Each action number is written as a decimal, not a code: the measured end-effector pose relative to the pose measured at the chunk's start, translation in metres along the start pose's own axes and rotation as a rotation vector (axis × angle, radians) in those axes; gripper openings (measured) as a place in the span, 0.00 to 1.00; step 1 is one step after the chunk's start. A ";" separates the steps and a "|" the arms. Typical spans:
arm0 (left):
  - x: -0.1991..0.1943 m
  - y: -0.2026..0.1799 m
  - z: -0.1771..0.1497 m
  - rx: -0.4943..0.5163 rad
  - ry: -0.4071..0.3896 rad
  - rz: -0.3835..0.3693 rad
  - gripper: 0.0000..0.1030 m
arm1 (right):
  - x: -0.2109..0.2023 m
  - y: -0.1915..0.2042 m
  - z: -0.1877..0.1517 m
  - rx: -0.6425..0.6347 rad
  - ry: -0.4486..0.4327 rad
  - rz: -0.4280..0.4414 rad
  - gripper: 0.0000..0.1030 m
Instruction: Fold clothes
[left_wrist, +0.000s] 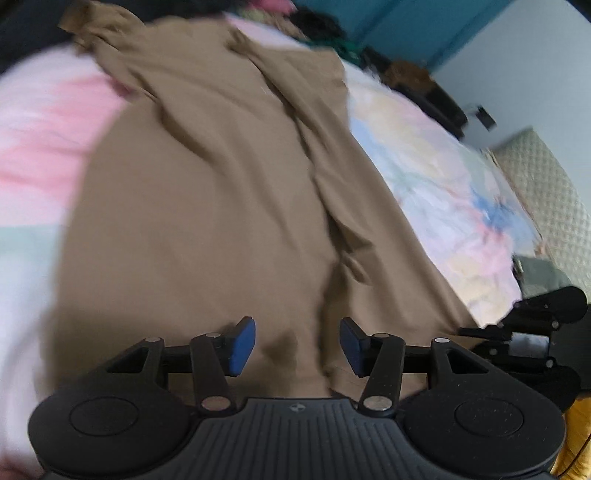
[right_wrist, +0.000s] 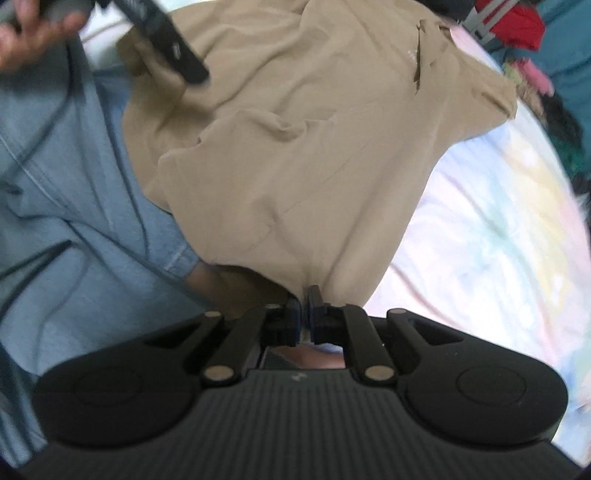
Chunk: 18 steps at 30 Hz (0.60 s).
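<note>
Tan garment (left_wrist: 229, 192) lies spread over my pastel bedsheet (left_wrist: 436, 173). My left gripper (left_wrist: 297, 345) hovers just above its near edge, blue pads (left_wrist: 242, 347) wide apart, holding nothing. My right gripper (right_wrist: 303, 314) is pinched tight on a corner of the cloth, lifting it.

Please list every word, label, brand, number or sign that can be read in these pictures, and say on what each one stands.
No text can be read in either view.
Left tool: a small round emblem on its body, too small to read.
Right tool: a faint pale mark on its body, blurred.
Tan garment: no print or label shows.
Pastel bedsheet: pattern only, no words.
</note>
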<state>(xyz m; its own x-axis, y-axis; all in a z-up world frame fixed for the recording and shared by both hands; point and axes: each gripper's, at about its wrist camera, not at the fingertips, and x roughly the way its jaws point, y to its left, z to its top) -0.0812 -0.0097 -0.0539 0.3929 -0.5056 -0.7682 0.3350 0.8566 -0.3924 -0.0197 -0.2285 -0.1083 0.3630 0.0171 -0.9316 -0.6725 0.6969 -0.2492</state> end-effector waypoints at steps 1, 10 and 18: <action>0.006 -0.006 0.001 0.007 0.010 -0.008 0.52 | -0.001 -0.004 0.000 0.038 -0.004 0.050 0.14; 0.047 -0.058 0.007 0.068 0.054 -0.061 0.50 | -0.028 -0.041 -0.022 0.392 -0.208 0.203 0.54; 0.042 -0.094 0.005 0.070 -0.028 -0.013 0.47 | -0.048 -0.122 -0.023 0.904 -0.617 -0.016 0.55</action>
<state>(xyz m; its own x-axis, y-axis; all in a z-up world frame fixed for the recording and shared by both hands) -0.0916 -0.1122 -0.0467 0.4112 -0.5205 -0.7483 0.3994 0.8408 -0.3654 0.0301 -0.3314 -0.0394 0.7979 0.1837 -0.5740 -0.0345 0.9648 0.2608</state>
